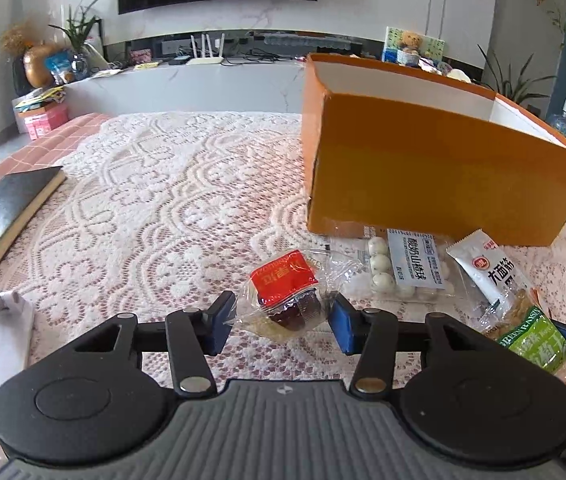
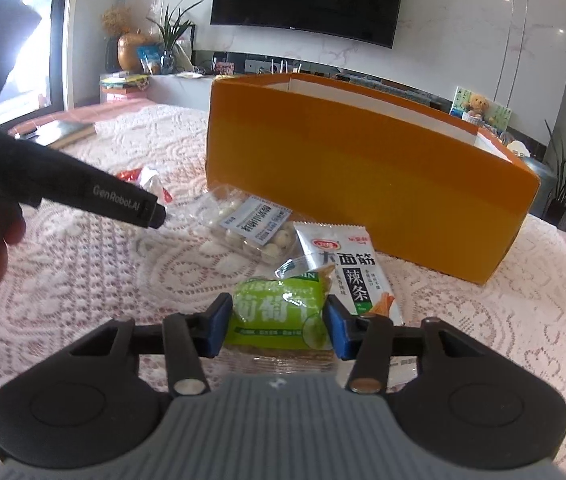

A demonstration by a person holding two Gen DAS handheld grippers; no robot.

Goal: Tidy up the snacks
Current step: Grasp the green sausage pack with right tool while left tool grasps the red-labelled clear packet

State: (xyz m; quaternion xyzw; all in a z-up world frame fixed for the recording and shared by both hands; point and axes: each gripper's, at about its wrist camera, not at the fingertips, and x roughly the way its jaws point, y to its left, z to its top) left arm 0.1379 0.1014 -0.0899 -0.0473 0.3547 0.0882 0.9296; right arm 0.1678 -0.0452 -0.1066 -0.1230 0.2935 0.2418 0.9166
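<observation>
1. Left gripper [image 1: 281,320] has its blue pads clamped on the red-label cake packet [image 1: 285,294], on the lace cloth [image 1: 155,216]
2. Right gripper [image 2: 277,326] is clamped on the green raisin bag [image 2: 275,312], near the orange box [image 2: 363,184]

A white lace cloth [image 1: 155,208], openwork and rough, covers the table. The orange box [image 1: 423,184] looks like matt cardboard, white inside. The red-labelled snack [image 1: 283,300] sits in crinkly clear film, and the green raisin pack [image 2: 275,312] is glossy plastic. Blue pads [image 1: 341,326] look matt and rubbery.
</observation>
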